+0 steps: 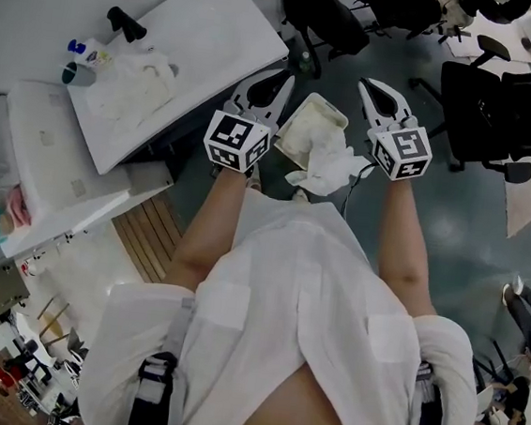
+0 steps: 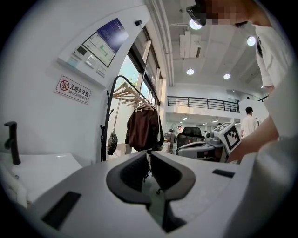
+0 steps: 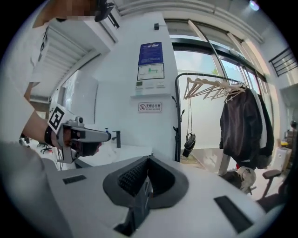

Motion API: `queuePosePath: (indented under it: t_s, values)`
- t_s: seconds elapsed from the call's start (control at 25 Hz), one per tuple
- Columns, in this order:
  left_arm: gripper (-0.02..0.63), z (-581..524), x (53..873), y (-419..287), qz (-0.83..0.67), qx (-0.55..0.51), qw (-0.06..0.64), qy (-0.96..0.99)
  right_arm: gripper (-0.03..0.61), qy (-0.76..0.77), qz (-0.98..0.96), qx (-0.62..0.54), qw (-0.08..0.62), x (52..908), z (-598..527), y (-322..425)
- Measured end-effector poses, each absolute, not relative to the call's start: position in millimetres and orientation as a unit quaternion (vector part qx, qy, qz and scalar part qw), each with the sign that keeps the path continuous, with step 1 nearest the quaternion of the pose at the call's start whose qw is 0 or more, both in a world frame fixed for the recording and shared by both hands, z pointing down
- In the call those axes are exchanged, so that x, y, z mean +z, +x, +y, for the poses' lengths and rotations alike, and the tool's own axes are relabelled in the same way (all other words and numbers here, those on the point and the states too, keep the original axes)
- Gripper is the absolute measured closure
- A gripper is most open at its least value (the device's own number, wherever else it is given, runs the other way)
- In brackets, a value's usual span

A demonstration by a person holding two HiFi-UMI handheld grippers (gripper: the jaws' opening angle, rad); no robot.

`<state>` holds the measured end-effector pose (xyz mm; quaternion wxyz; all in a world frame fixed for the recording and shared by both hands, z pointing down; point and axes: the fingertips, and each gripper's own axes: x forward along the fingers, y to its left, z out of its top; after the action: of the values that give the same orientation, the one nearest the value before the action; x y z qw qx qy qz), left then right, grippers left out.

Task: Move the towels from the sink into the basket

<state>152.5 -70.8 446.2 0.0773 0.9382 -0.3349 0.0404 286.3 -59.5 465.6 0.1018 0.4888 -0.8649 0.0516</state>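
The right gripper was pressed together and empty, as was the left gripper, both held above the basket. A crumpled white towel lay at the basket's near edge. More towels sat in the sink by the black faucet.

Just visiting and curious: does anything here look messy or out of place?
A white towel seems to spill over the basket's near rim instead of lying inside. A crumpled towel lies in the sink.
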Motion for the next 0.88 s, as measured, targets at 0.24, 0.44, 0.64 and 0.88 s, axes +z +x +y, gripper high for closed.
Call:
queuePosePath:
  t_s: [0.24, 0.44, 0.64, 0.88]
  values:
    - [0.581, -64.3, 429.9, 136.7, -0.359, 0.023, 0.07, 0.931, 0.549, 0.471, -0.88, 0.051, -0.035, 418.4, -51.5, 277.0]
    - [0.581, -58.9, 399.7, 113.5, -0.383, 0.004, 0.042, 0.923, 0.548, 0.452, -0.884, 0.052, -0.108, 380.6, -39.5, 273.0]
    - [0.581, -52.7, 376.1, 67.5, -0.424, -0.006, 0.019, 0.906, 0.548, 0.488, -0.87, 0.016, -0.067, 376.4, -24.9, 294.0]
    - [0.581, -44.8, 364.8, 0.6, -0.485, -0.008, 0.003, 0.875, 0.548, 0.553, -0.832, 0.0, -0.041, 372.1, -10.9, 344.3]
